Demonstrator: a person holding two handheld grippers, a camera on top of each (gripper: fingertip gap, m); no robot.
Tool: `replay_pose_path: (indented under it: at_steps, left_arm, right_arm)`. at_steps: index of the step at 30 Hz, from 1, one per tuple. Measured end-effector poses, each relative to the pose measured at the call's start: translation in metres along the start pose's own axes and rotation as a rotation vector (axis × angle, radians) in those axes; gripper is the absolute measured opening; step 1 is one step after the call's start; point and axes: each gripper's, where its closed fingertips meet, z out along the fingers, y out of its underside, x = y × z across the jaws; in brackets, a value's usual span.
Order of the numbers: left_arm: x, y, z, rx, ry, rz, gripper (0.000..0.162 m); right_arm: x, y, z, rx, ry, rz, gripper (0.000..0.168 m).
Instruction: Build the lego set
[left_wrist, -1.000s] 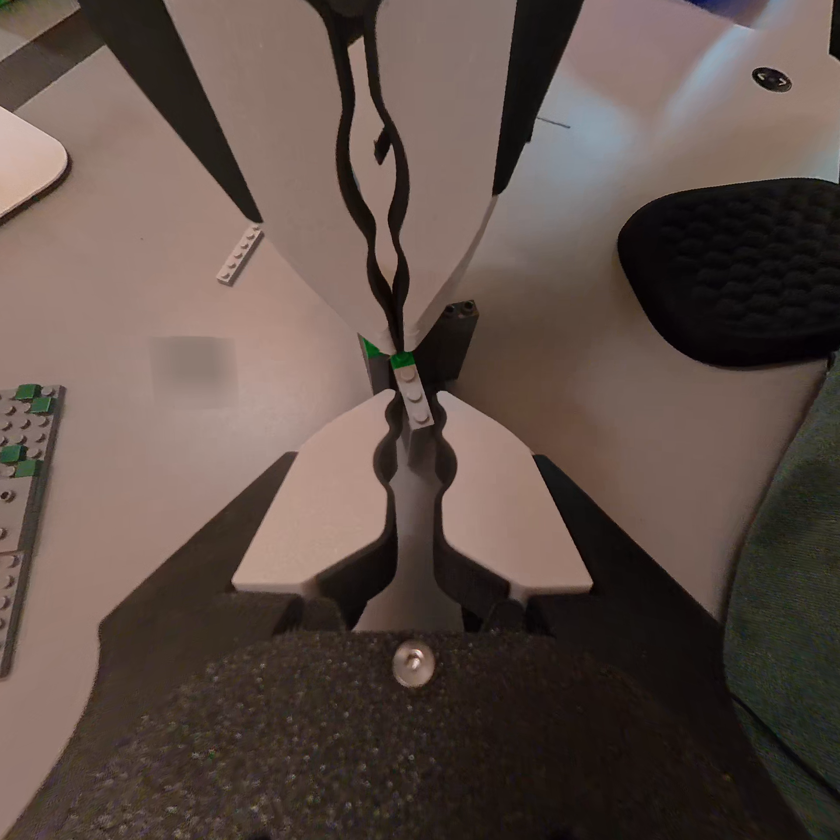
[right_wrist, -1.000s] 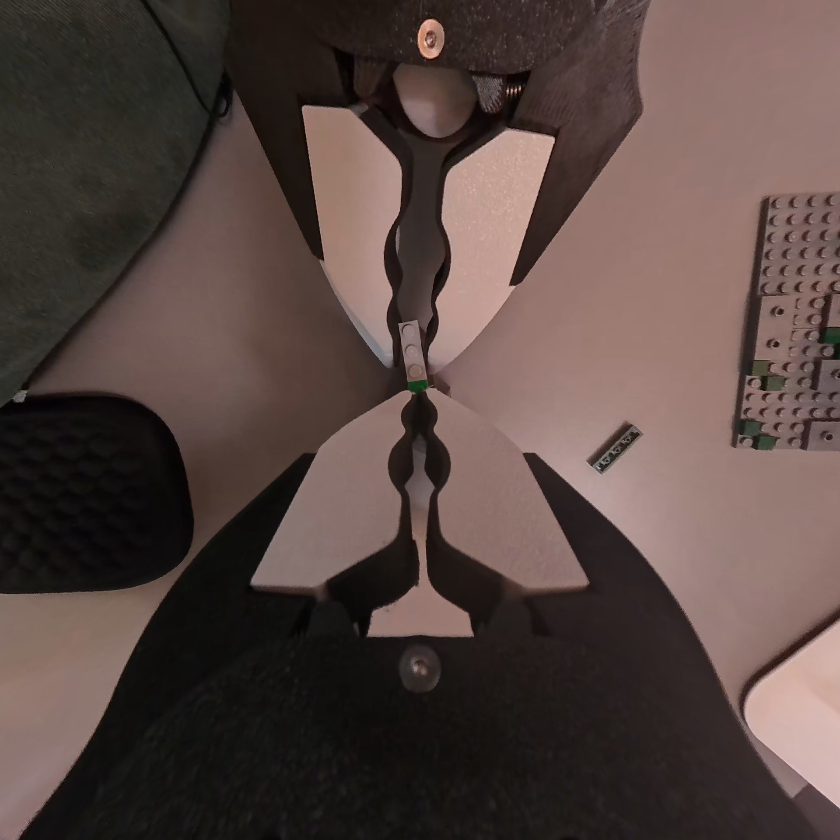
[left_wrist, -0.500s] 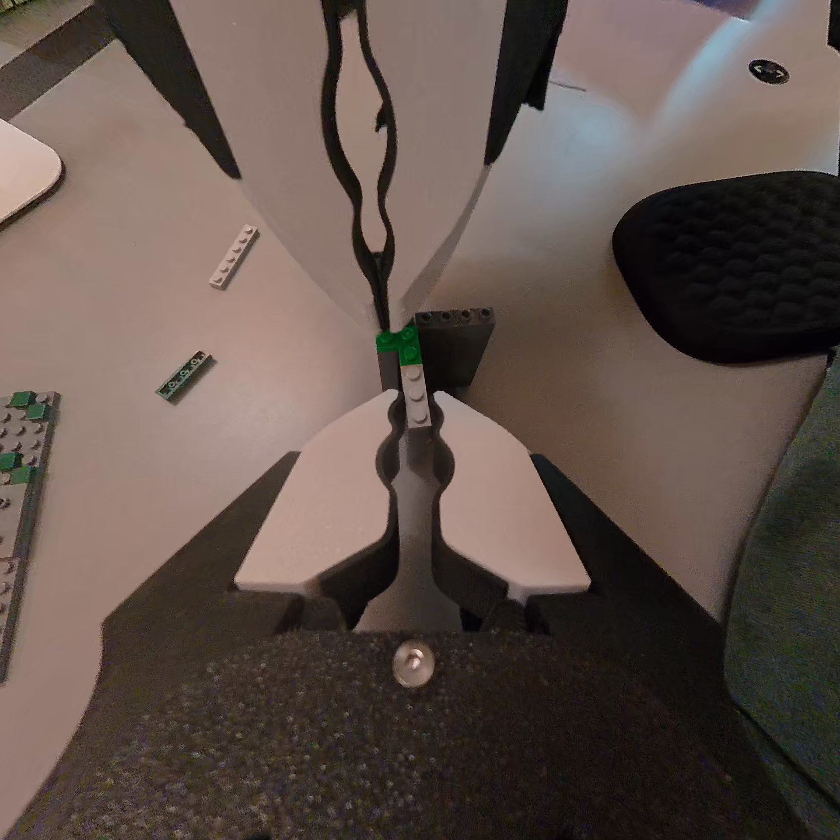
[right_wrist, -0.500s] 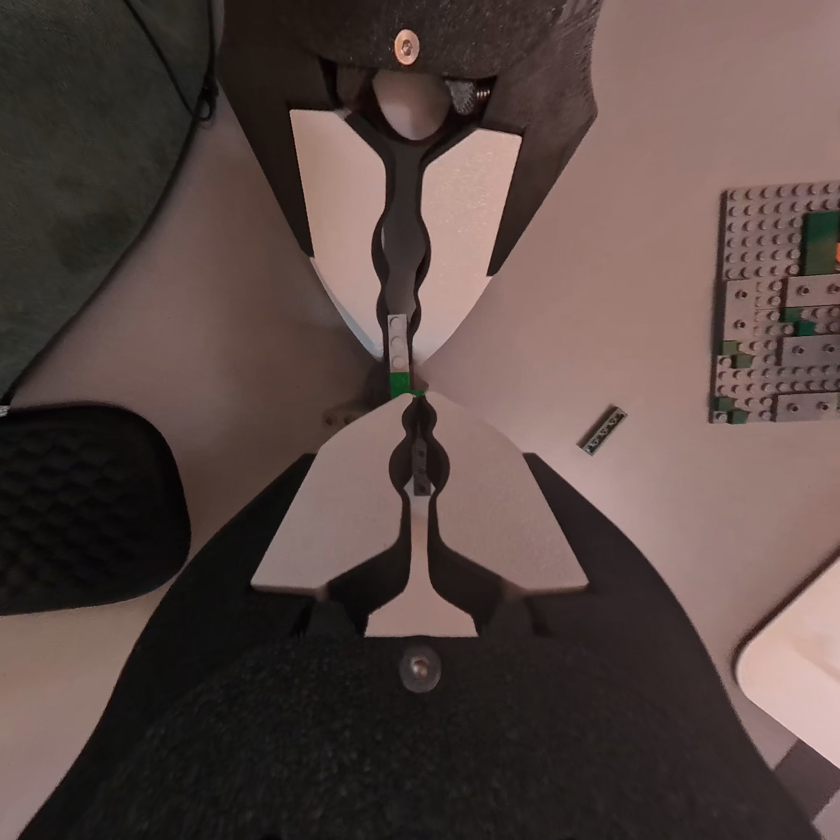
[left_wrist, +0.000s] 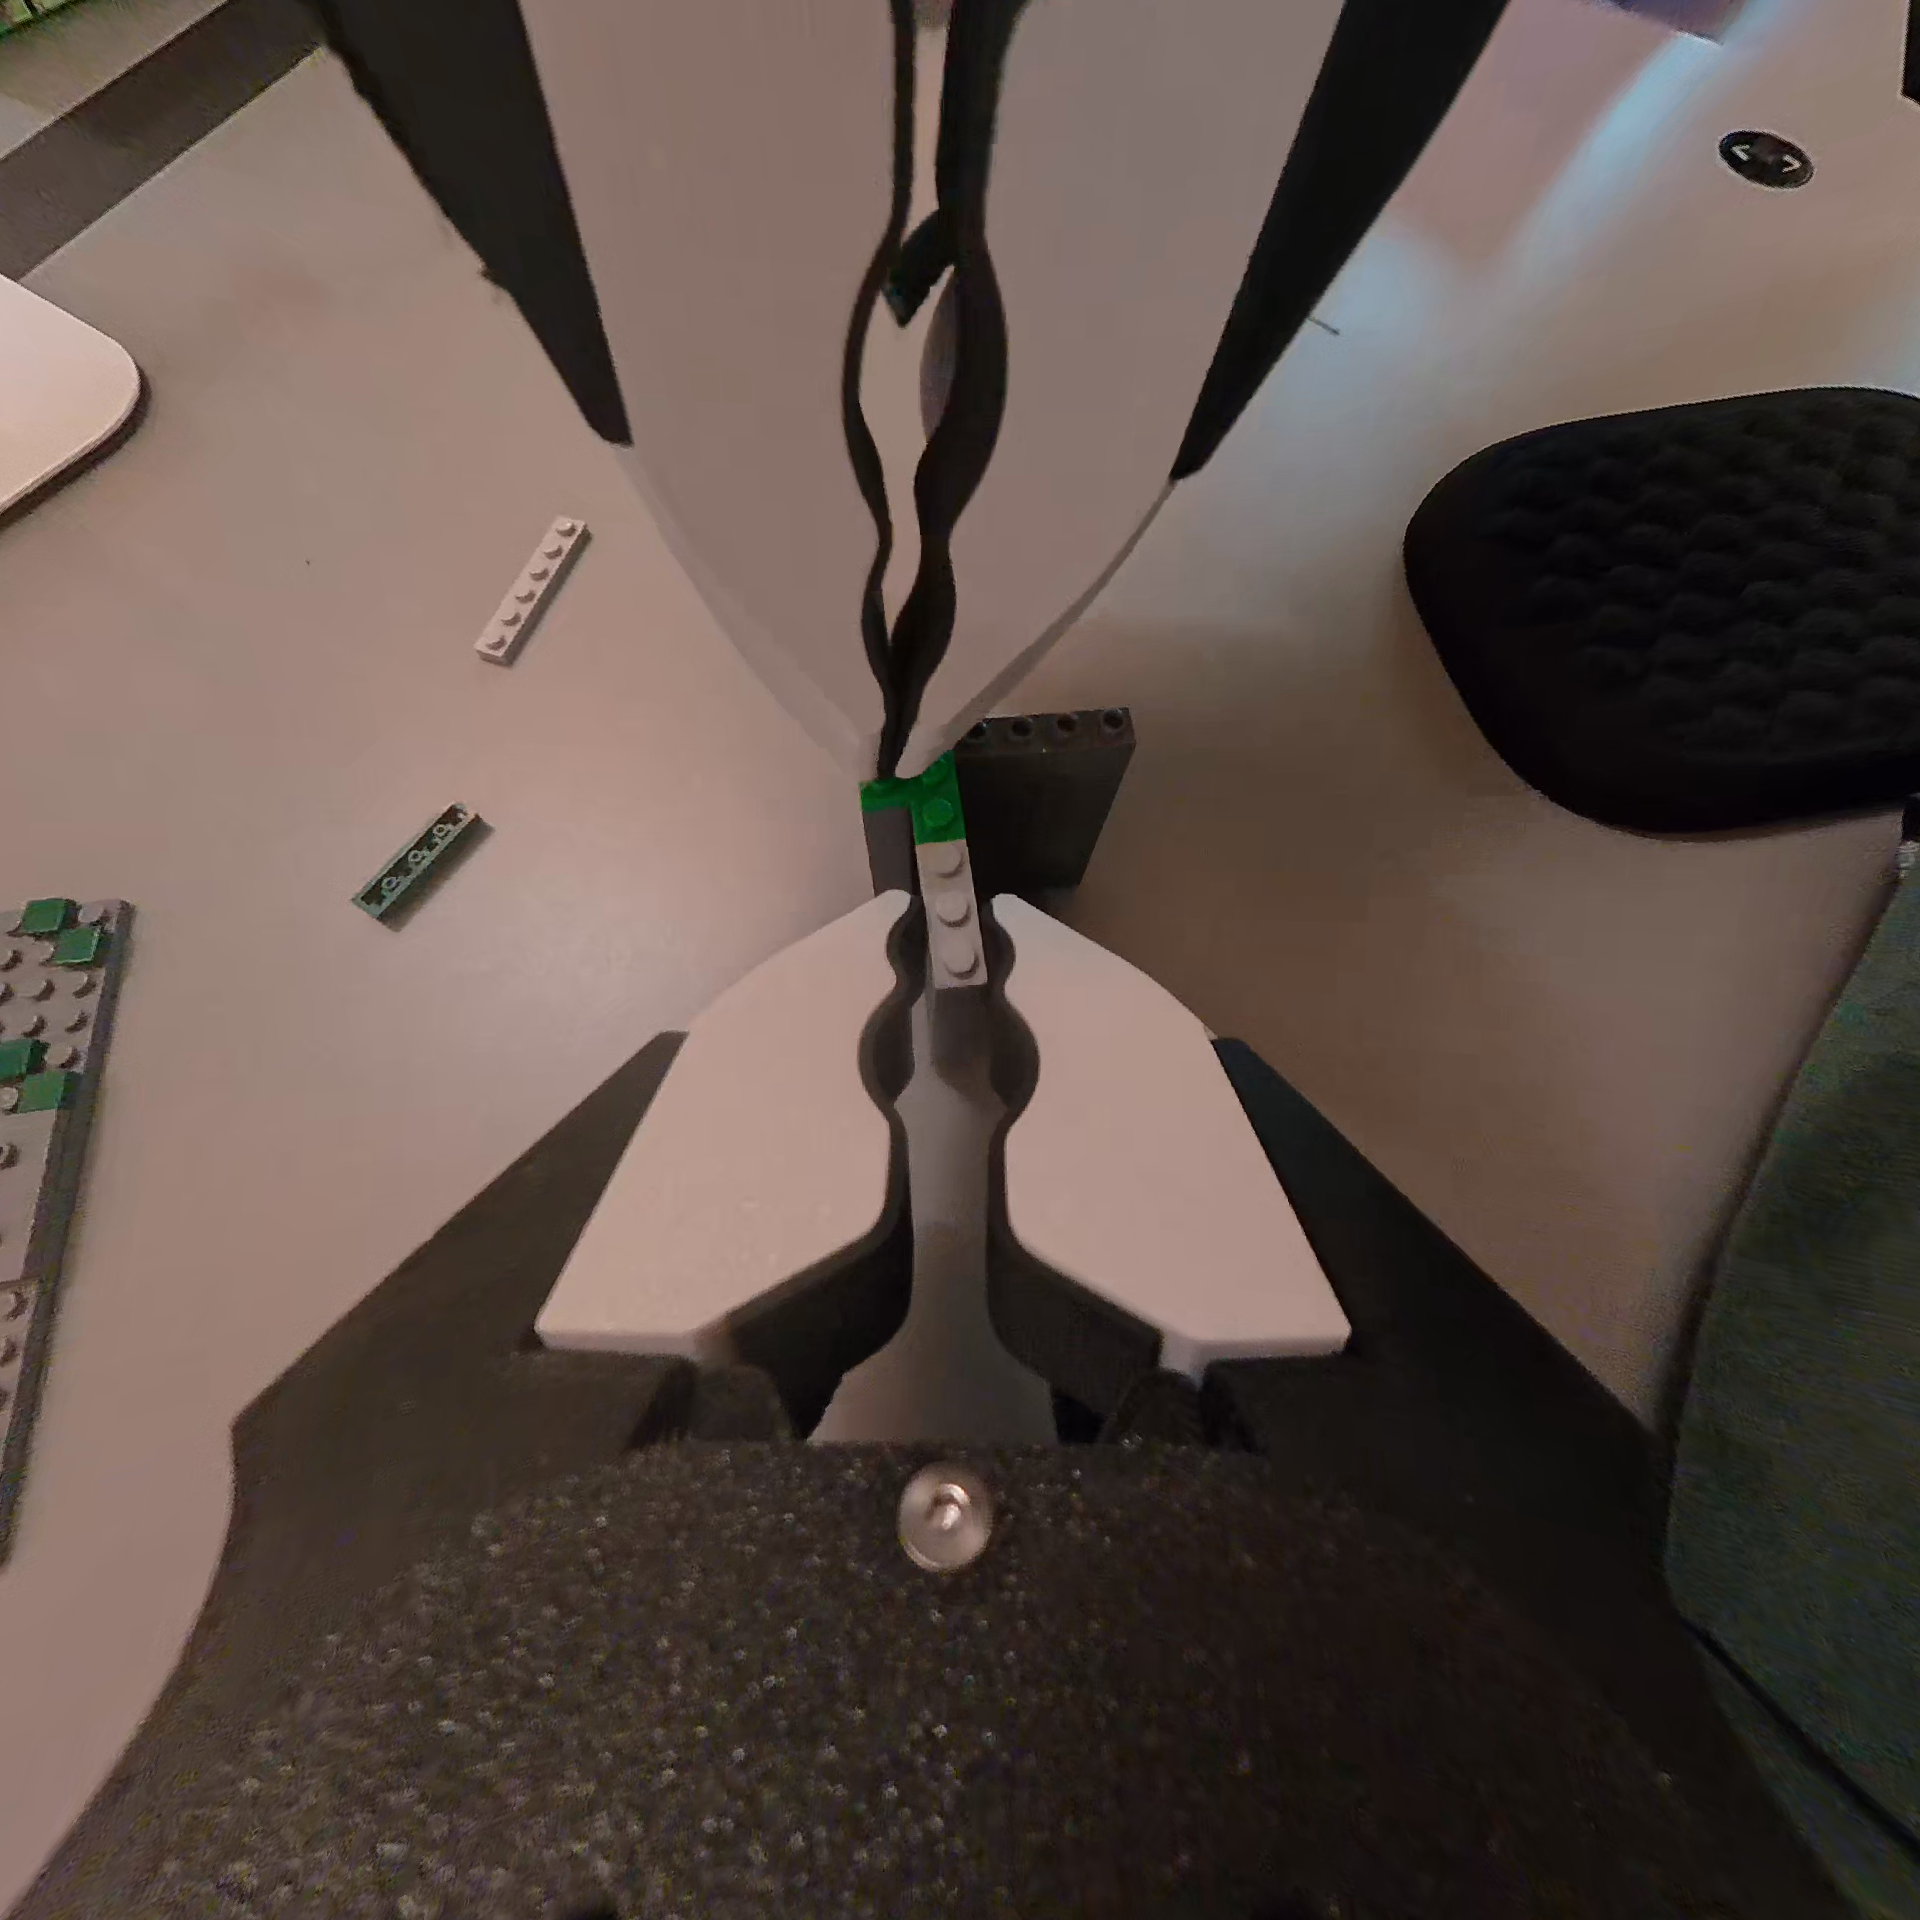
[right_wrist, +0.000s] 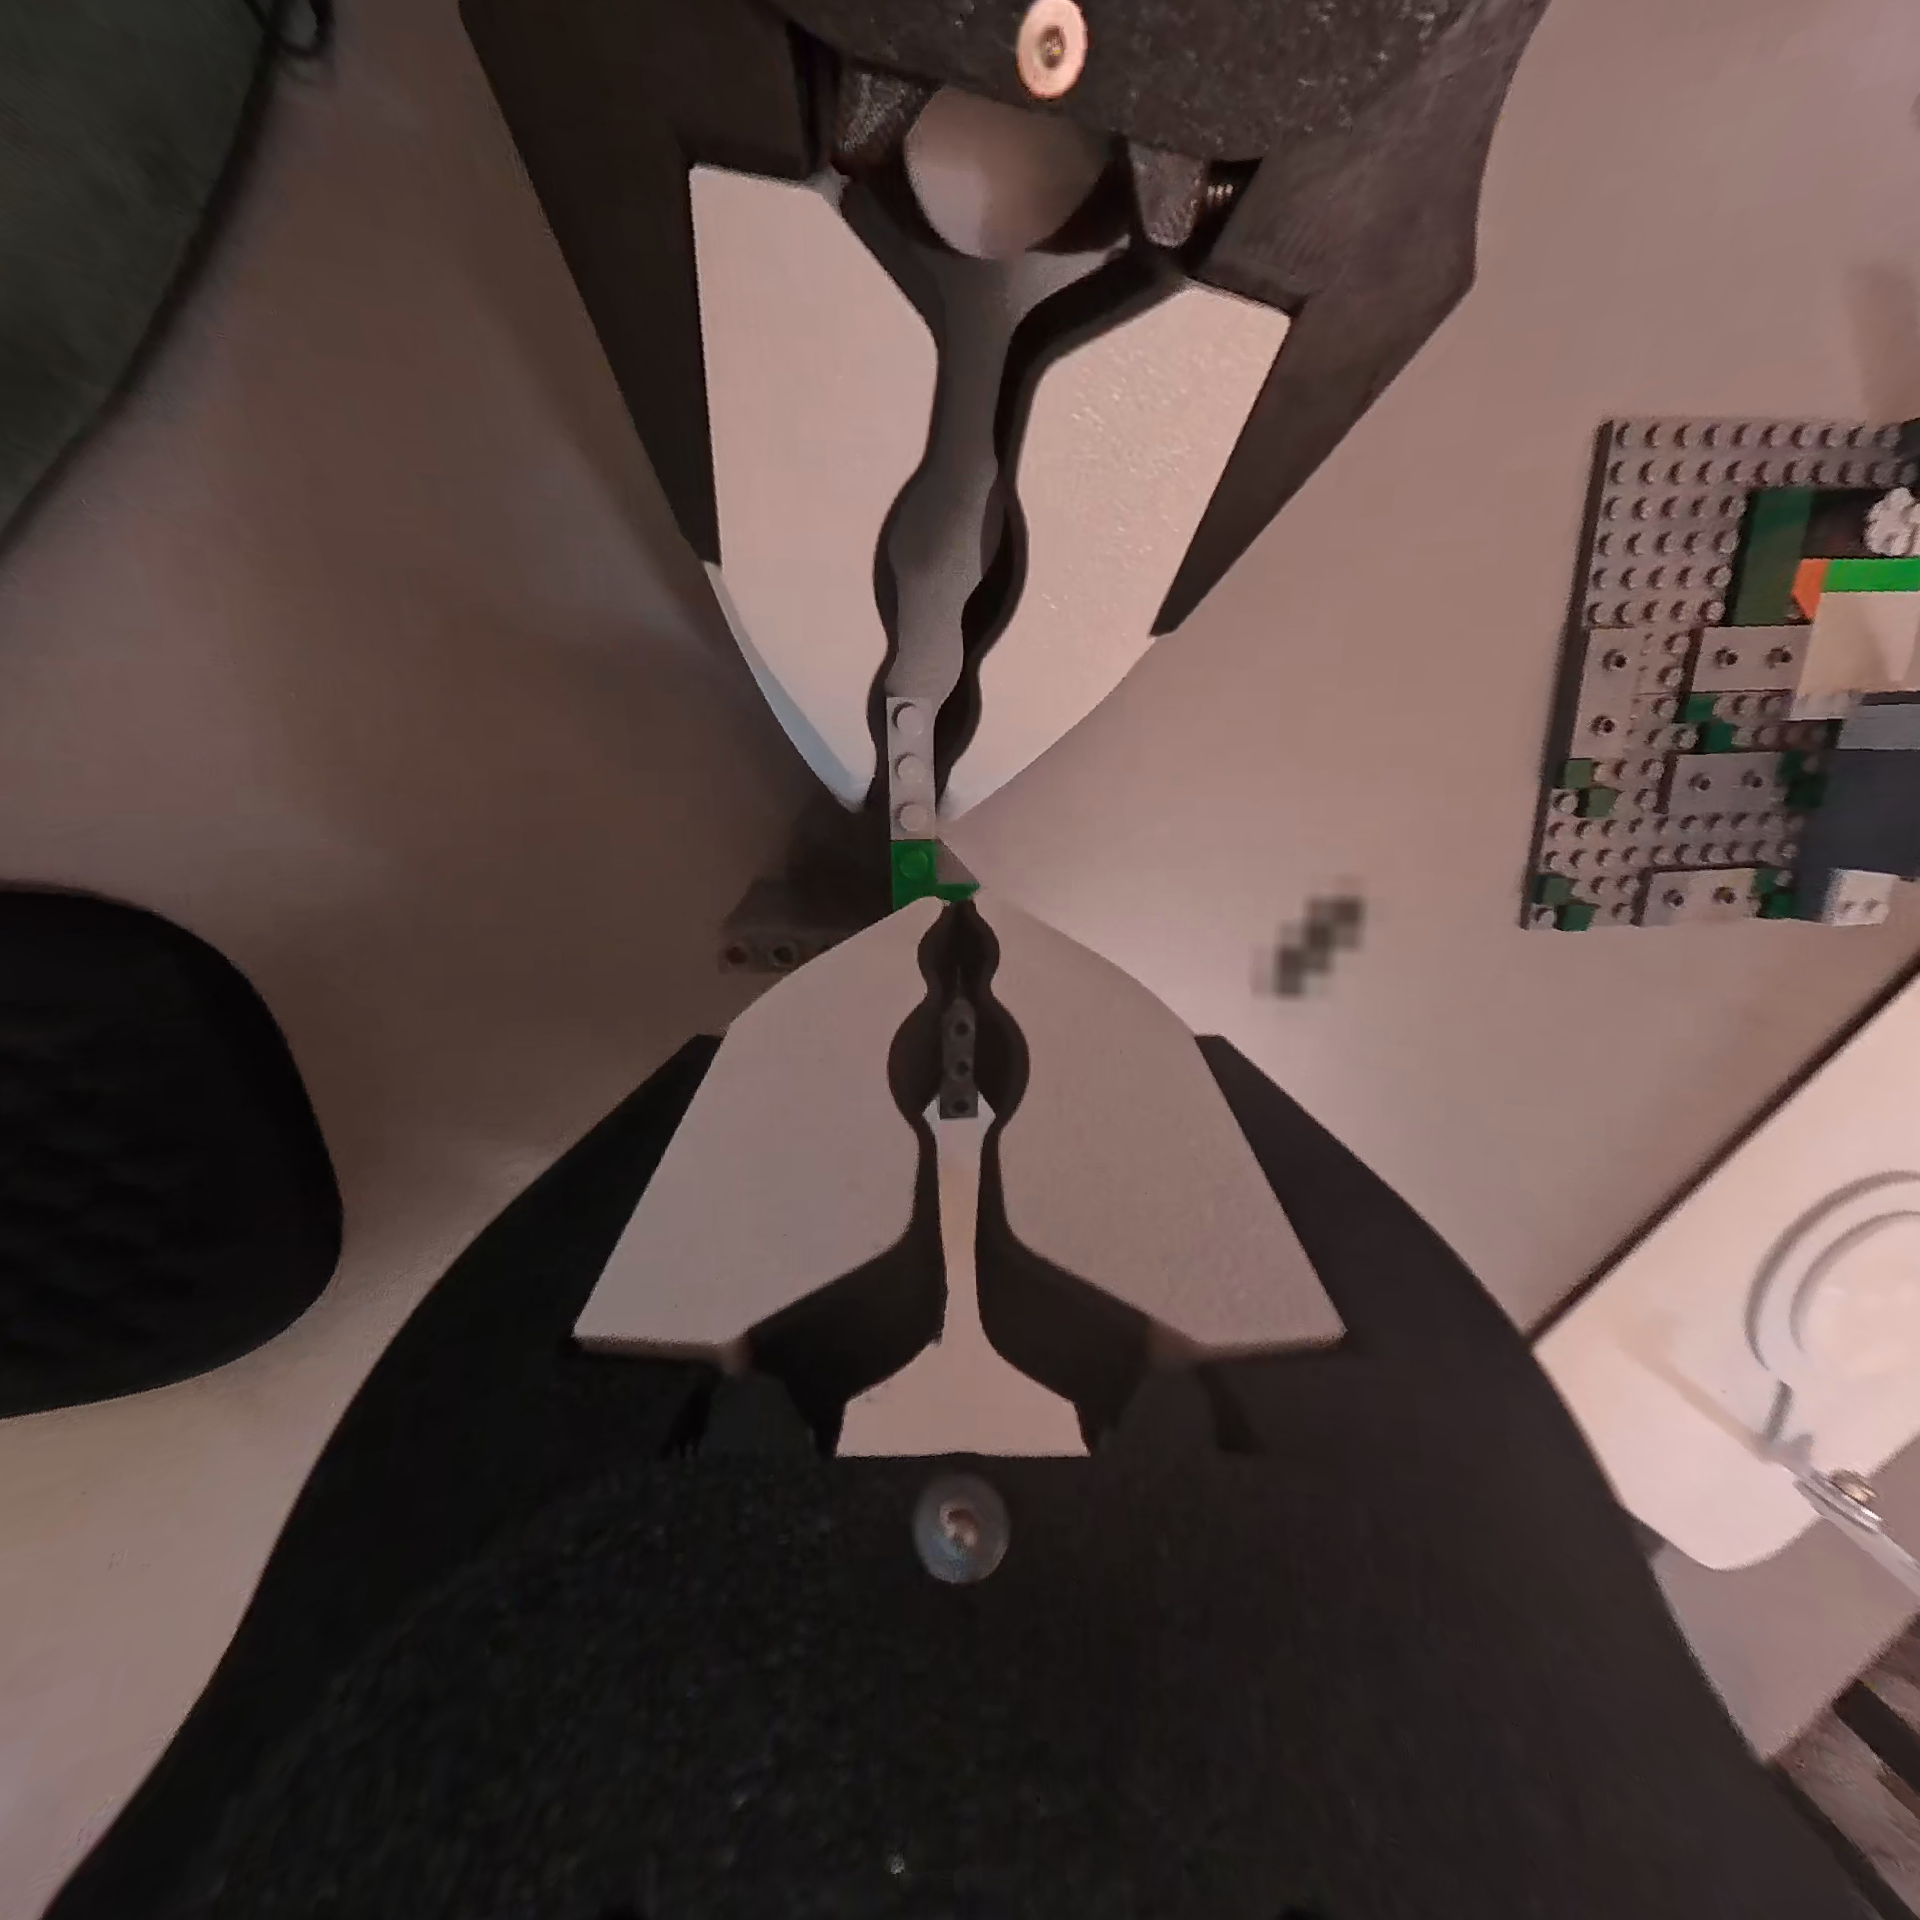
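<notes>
My left gripper (left_wrist: 945, 906) is shut on a light grey studded plate (left_wrist: 954, 920) with a green plate (left_wrist: 935, 805) on its far end. My right gripper (right_wrist: 956, 909) meets it tip to tip and is shut on a narrow dark grey piece (right_wrist: 958, 1060) at the green plate (right_wrist: 916, 868). A tall dark grey brick (left_wrist: 1044, 800) hangs at the joint; I cannot tell what it is attached to. The grey baseplate with the partial build (right_wrist: 1662, 540) lies to the right, and shows at the left edge of the left wrist view (left_wrist: 52, 1091).
A loose light grey plate (left_wrist: 532, 590) and a dark green tile (left_wrist: 421, 862) lie on the table. A black padded rest (left_wrist: 1662, 623) and green cloth (left_wrist: 1818, 1299) are on the right. A white tray-like object (right_wrist: 1766, 1299) sits near the baseplate. The tips of both grippers are at nearly the same place. The dark green tile (left_wrist: 421, 862) is about equally far from each gripper, around 12 cm.
Both grippers stayed shut tip to tip. The held pieces turned, so the dark brick shows its broad face. More of the baseplate has come into the right wrist view.
</notes>
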Motion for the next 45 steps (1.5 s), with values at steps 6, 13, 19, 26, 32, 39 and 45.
replay_pose_path:
  at_steps: [6,13,19,26,32,39,45]
  left_arm:
    - [0.001,0.000,0.001,0.005,0.005,-0.002,0.009]
    - [0.001,0.001,0.002,0.012,0.008,-0.004,0.009]
    - [-0.002,-0.001,-0.001,0.032,0.006,-0.014,0.009]
    - [-0.005,-0.003,-0.003,0.044,0.002,-0.021,0.009]
    - [-0.013,-0.001,-0.006,0.041,-0.024,0.006,0.009]
    - [-0.022,0.001,-0.008,0.064,0.039,0.102,0.008]
    - [-0.018,0.003,-0.012,0.113,0.249,0.275,0.008]
  right_arm:
    - [-0.001,0.000,0.000,-0.033,0.026,-0.026,0.000]
    - [-0.001,0.000,0.001,-0.029,0.035,-0.018,0.000]
    - [0.001,-0.002,-0.002,0.108,0.061,0.112,0.000]
    - [0.005,-0.005,-0.017,0.282,0.148,0.300,0.000]
    - [0.009,0.002,-0.026,0.477,0.286,0.524,0.000]
    - [0.000,0.027,-0.025,0.636,0.395,0.648,0.000]
    - [0.001,0.026,-0.002,0.632,0.346,0.586,0.044]
